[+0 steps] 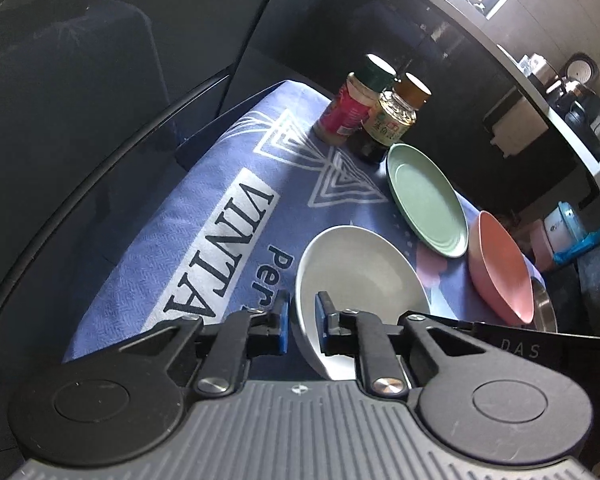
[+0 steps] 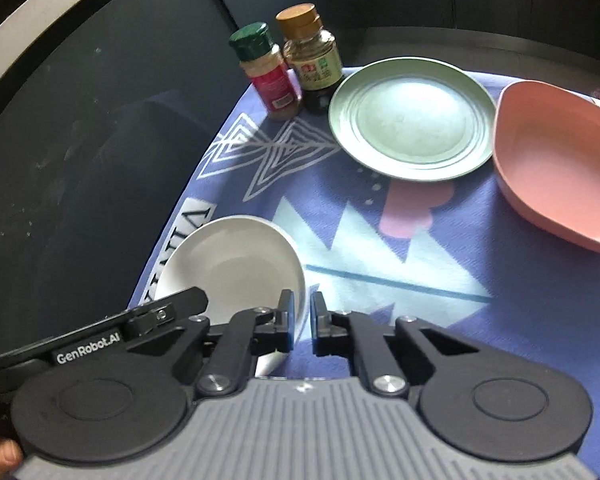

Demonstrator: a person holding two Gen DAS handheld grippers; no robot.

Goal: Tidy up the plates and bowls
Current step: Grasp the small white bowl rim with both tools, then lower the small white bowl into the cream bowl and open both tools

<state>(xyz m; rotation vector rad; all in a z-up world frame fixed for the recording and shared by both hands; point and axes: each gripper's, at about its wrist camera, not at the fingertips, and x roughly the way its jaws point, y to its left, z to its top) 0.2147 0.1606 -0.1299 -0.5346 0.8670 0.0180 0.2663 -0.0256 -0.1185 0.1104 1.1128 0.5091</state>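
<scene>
Left wrist view: the left gripper (image 1: pixel 302 312) sets its narrow jaws astride the rim of a smooth, round white bowl (image 1: pixel 360 276) on a woven blue printed cloth (image 1: pixel 204 208) lettered "VINTA". At two o'clock lie a matte green ridged plate (image 1: pixel 428 204) and a pink bowl (image 1: pixel 504 268). The right gripper (image 2: pixel 300 316), its arm marked "GenRobot.AI", straddles the same rim, jaws narrow.

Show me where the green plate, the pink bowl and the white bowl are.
green plate (image 2: pixel 410 120), right wrist view, flat centre.
pink bowl (image 2: pixel 556 160), right wrist view, inner floor.
white bowl (image 1: pixel 364 272), left wrist view, inside surface.
</scene>
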